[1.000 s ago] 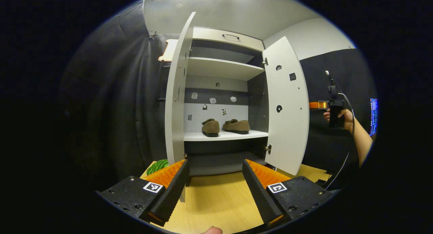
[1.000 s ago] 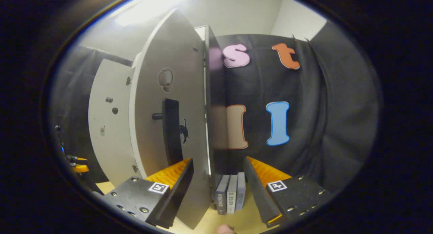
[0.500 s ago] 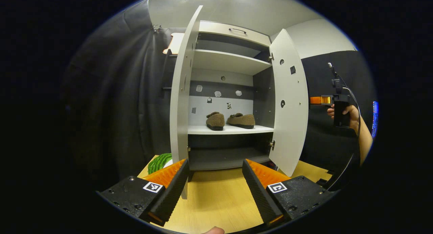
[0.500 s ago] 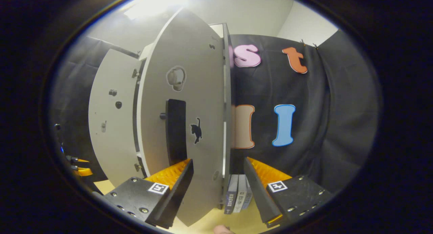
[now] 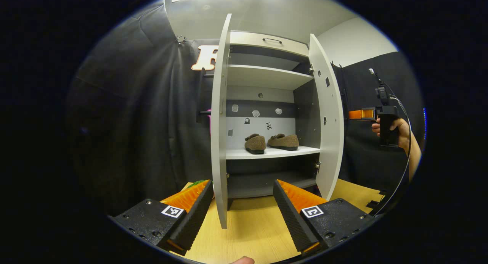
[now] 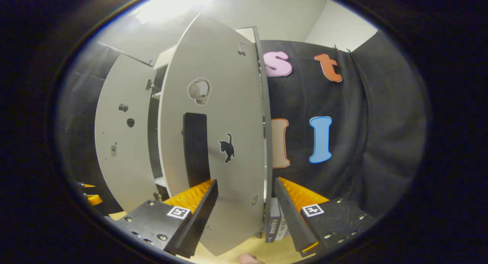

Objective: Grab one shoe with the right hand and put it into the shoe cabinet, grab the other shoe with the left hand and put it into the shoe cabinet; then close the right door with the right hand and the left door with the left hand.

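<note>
On the middle shelf (image 5: 267,152) of the shoe cabinet (image 5: 267,46), both shoes (image 5: 271,142) sit side by side, so only the doors remain. Beside the cabinet's right door (image 6: 221,142), the right gripper (image 6: 246,214) is spread wide and empty, its fingers apparently straddling the door's lower edge, though contact is hard to judge. In front of the cabinet, the left gripper (image 5: 242,214) is likewise wide open and empty, near the left door (image 5: 220,134), which stands edge-on. Both doors are still ajar. A push landing on the door's thin edge could slip off, or the door could rebound from its hinges and stay open.
</note>
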`<control>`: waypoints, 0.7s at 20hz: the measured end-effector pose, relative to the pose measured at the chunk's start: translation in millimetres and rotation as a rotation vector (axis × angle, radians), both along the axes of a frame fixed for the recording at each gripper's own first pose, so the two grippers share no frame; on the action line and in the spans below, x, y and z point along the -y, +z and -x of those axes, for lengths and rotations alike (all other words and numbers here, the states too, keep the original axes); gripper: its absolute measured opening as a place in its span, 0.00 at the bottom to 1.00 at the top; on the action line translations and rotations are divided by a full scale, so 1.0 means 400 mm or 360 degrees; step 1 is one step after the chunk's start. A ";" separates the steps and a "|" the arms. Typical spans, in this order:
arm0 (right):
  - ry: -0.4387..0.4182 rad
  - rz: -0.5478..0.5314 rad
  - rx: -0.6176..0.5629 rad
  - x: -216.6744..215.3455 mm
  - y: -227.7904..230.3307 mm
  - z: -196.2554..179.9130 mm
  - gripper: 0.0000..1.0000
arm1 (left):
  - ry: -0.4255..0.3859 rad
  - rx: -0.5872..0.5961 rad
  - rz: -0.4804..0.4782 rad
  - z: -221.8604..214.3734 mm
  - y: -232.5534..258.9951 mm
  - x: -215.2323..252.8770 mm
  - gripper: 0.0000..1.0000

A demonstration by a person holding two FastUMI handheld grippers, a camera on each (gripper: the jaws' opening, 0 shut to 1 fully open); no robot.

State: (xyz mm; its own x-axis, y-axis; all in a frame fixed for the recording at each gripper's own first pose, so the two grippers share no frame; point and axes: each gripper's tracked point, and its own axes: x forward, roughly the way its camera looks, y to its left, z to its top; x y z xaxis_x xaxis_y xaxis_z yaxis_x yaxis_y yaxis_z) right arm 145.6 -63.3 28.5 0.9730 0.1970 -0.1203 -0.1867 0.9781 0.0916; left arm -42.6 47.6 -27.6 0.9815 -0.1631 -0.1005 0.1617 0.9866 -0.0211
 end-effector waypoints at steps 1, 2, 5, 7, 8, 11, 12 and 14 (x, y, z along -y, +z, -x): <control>0.0008 -0.0013 -0.0001 -0.020 -0.003 -0.002 0.91 | 0.0012 0.0007 -0.0005 -0.008 0.000 -0.007 0.96; 0.0008 -0.0051 -0.0005 -0.029 -0.005 0.001 0.91 | 0.0025 0.0011 -0.0010 -0.011 0.001 -0.016 0.96; 0.0054 -0.0107 0.0052 -0.056 0.006 0.017 1.00 | 0.0067 0.0001 -0.0017 0.003 -0.014 -0.054 0.94; -0.0005 -0.0078 0.0095 -0.026 0.007 0.038 0.99 | 0.0108 0.0008 -0.0018 0.010 -0.010 -0.091 0.94; -0.0002 -0.0093 0.0104 -0.030 0.006 0.055 0.99 | 0.0127 0.0016 -0.0020 0.010 -0.005 -0.110 0.96; -0.0003 -0.0151 0.0080 -0.023 -0.015 0.111 0.99 | 0.0160 0.0039 -0.0030 0.004 -0.015 -0.151 0.94; -0.0029 -0.0137 0.0080 -0.011 -0.022 0.131 1.00 | 0.0163 0.0026 -0.0019 -0.005 -0.021 -0.161 0.93; -0.0098 -0.0090 0.0105 0.013 -0.032 0.166 0.99 | 0.0195 -0.0025 0.0035 -0.014 -0.040 -0.190 0.94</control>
State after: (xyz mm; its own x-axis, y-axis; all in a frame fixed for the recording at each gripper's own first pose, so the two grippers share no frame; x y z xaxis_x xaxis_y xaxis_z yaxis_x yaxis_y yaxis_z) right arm 79.0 -68.5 15.5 0.9889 0.1414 -0.0458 -0.1340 0.9815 0.1367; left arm -37.2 123.7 -43.6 0.9925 -0.0442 -0.1137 0.0394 0.9982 -0.0448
